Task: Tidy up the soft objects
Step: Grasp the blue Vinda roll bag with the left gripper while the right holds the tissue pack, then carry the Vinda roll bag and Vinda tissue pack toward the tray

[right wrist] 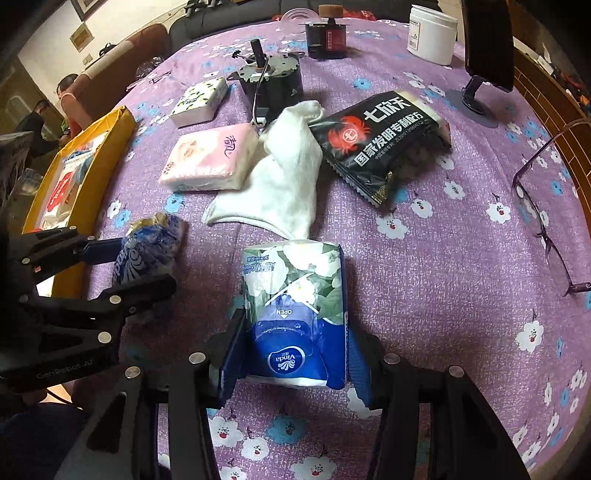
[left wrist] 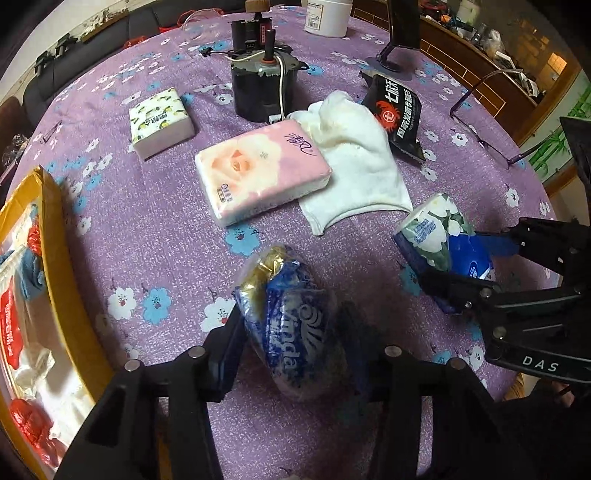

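A purple flowered table (left wrist: 155,229) carried everything. At its left edge lay a yellow box (left wrist: 55,258) already holding wrapped tissue packs and a blue cloth. Toward the table's far edge stood a black motor (left wrist: 262,92) with a white wire, and beyond it a white jar (right wrist: 432,33). Near the middle lay a white sock (left wrist: 354,162), its one side tucked under a pink tissue pack (left wrist: 262,173); a black snack bag (right wrist: 380,144) rested just beside the sock's other side. A lemon-print tissue pack (left wrist: 160,122) sat farther toward the far left. Purple glasses (right wrist: 543,214) lay near the right edge. Nearer the front edge, the right tongs (right wrist: 291,354) were clamped on a floral Vinda tissue pack (right wrist: 295,295), and the left tongs (left wrist: 295,354) were squeezing a blue-and-gold Vinda tissue pack (left wrist: 291,325) between their pads.
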`<state>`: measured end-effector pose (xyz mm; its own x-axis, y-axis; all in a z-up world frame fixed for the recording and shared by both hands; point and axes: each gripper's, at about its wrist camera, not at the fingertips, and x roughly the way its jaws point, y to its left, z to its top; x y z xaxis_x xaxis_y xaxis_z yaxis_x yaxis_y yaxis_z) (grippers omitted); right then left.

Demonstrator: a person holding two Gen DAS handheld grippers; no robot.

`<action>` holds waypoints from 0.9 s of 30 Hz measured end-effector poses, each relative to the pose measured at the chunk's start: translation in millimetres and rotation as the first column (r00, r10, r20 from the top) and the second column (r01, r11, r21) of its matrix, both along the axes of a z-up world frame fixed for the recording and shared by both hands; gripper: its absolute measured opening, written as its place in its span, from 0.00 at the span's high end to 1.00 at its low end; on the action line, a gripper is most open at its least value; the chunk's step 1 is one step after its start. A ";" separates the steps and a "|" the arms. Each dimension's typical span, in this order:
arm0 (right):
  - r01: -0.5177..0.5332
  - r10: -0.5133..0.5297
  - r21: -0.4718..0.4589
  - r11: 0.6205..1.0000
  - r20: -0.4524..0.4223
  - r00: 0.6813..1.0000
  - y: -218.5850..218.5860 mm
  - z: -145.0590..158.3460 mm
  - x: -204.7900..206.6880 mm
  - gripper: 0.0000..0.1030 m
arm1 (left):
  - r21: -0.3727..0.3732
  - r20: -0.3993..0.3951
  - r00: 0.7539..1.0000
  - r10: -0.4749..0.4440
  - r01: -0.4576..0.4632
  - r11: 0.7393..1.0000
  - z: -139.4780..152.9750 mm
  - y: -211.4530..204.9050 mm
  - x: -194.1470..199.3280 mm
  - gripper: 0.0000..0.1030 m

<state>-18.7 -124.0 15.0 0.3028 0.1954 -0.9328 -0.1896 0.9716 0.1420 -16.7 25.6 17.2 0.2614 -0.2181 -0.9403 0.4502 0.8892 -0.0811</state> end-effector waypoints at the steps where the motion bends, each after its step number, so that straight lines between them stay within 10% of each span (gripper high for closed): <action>1: -0.003 0.003 -0.005 1.000 0.000 1.000 0.4 -0.4 -0.1 0.46 | 0.004 0.000 1.000 -0.004 0.004 1.000 -0.4 -0.7 -0.2 0.51; 15: -0.041 0.041 -0.029 0.999 0.001 0.999 6.9 -3.5 0.2 0.33 | 0.008 0.008 1.000 0.001 -0.001 1.000 -1.2 -1.5 -2.1 0.49; 27: 0.005 -0.005 -0.012 1.000 0.003 1.000 -0.1 -1.0 2.4 0.46 | 0.085 0.023 0.999 -0.031 0.029 0.996 -2.6 -14.6 -6.3 0.50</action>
<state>-16.4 -124.2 14.0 0.3065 0.1827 -0.9342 -0.1853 0.9741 0.1297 -23.0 11.0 14.7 0.2788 -0.1464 -0.9491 0.4773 0.8787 0.0047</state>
